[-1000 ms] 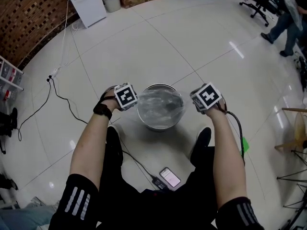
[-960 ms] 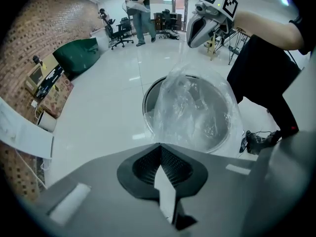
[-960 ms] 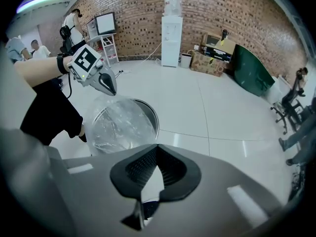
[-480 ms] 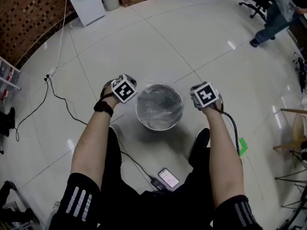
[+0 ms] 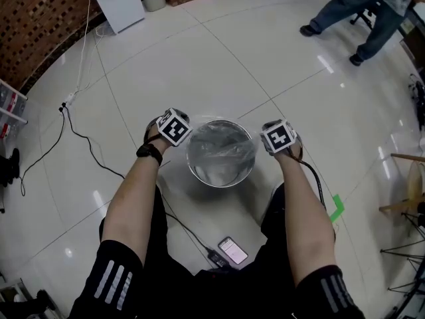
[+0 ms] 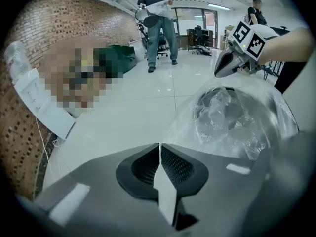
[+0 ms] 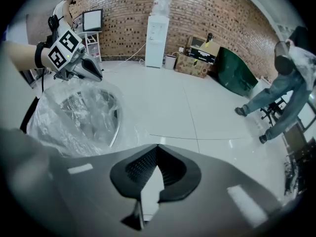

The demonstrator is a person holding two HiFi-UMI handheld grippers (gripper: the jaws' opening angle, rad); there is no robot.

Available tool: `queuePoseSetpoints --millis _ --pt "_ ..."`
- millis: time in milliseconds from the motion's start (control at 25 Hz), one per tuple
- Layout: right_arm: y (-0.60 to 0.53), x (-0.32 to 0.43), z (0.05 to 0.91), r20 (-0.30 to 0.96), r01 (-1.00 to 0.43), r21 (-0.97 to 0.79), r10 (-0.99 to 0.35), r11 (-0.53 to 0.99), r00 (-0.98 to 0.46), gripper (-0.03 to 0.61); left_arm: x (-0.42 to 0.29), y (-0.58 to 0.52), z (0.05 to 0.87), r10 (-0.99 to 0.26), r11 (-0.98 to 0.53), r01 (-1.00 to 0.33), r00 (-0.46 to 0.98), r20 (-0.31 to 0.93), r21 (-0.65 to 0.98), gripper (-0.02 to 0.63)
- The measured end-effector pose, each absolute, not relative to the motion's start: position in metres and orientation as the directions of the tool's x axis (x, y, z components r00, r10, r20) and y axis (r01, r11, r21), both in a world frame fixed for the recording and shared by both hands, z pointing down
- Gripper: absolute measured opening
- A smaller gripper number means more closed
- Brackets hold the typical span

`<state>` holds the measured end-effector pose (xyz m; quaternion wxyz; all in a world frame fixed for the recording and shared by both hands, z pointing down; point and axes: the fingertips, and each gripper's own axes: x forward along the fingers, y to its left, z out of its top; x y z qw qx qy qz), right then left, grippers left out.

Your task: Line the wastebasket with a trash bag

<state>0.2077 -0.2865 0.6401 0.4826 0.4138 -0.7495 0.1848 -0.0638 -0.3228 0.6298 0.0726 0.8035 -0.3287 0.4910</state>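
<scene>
A round metal wastebasket (image 5: 220, 182) stands on the tiled floor between the person's feet. A clear trash bag (image 5: 222, 148) lies in it, its crinkled film spread over the rim. My left gripper (image 5: 187, 138) sits at the rim's left side, jaws together on the film's edge (image 6: 170, 132). At the rim's right side my right gripper (image 5: 259, 149) is likewise shut, and the film (image 7: 126, 132) runs up to its tips. In the left gripper view the right gripper (image 6: 218, 73) shows beyond the bag. In the right gripper view the left gripper (image 7: 100, 77) shows above the bag.
A phone (image 5: 232, 248) and a black cable (image 5: 93, 148) lie on the floor near the person's legs. A green mark (image 5: 337, 207) is at the right. A person (image 5: 358, 5) walks at the far right; a white water dispenser (image 5: 119, 2) stands at the back left.
Both grippers have come down and in toward the basket's rim, and the bag's film now lies more spread over the opening. The person in the background has walked left.
</scene>
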Motion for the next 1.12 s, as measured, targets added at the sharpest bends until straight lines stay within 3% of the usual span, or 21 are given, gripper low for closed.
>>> queuePoseSetpoints --millis 280,520,680,760,840,1120 --pt "-0.256 0.196 0.697 0.943 -0.771 0.046 -0.282 0.635 -0.176 0.006 -0.068 -0.310 0.677 -0.343 -0.788 -0.606 0.279 0.897 -0.113 0.008" --pt "-0.254 0.187 0.709 0.940 -0.739 0.046 -0.280 0.672 -0.196 0.006 -0.074 -0.291 0.694 -0.256 -0.783 -0.621 0.263 0.930 -0.040 0.030" --pt "-0.260 0.192 0.694 0.930 -0.747 0.075 -0.317 0.660 -0.187 0.012 -0.070 -0.303 0.678 -0.303 -0.800 -0.594 0.285 0.910 -0.080 0.100" --pt "-0.259 0.197 0.685 0.929 -0.760 0.084 -0.325 0.645 -0.174 0.074 -0.071 -0.299 0.668 -0.292 -0.793 -0.607 0.308 0.905 -0.049 0.126" --pt "-0.256 0.200 0.675 0.927 -0.763 0.089 -0.334 0.640 -0.172 0.110 -0.073 -0.292 0.659 -0.283 -0.787 -0.616 0.332 0.900 -0.020 0.140" --pt "-0.247 0.214 0.622 0.904 -0.760 0.120 -0.387 0.638 -0.182 0.136 -0.073 -0.284 0.599 -0.359 -0.805 -0.587 0.374 0.855 -0.081 0.166"
